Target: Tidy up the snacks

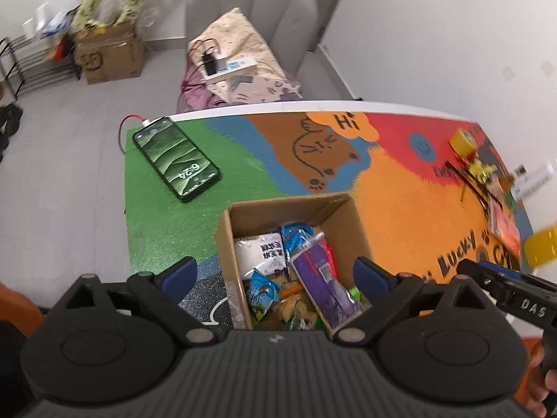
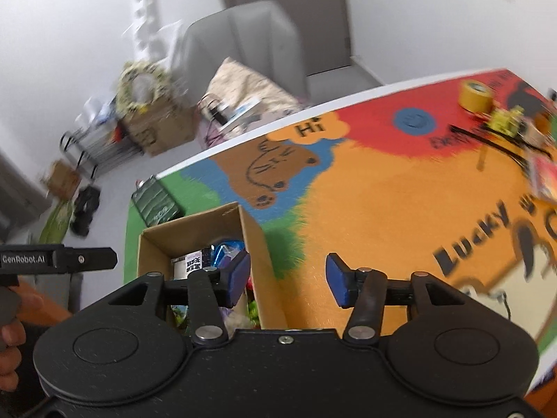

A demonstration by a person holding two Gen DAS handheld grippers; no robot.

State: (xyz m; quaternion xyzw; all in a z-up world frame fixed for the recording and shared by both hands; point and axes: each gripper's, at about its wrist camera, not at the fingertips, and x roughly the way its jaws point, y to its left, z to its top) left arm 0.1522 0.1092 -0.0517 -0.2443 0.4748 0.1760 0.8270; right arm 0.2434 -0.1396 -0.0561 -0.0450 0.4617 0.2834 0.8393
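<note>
Snacks mostly sit inside the cardboard box [image 1: 289,209] at lower centre of the left wrist view, so the sorting looks well along. A few blurred packets [image 1: 504,223] at the right edge of the mat [image 1: 400,188] seem left. Inside: purple pouch [image 1: 323,285], white packet [image 1: 261,250], blue wrappers [image 1: 296,235]. Left gripper [image 1: 275,275] and right gripper [image 2: 288,280] both gape, holding nothing.
</note>
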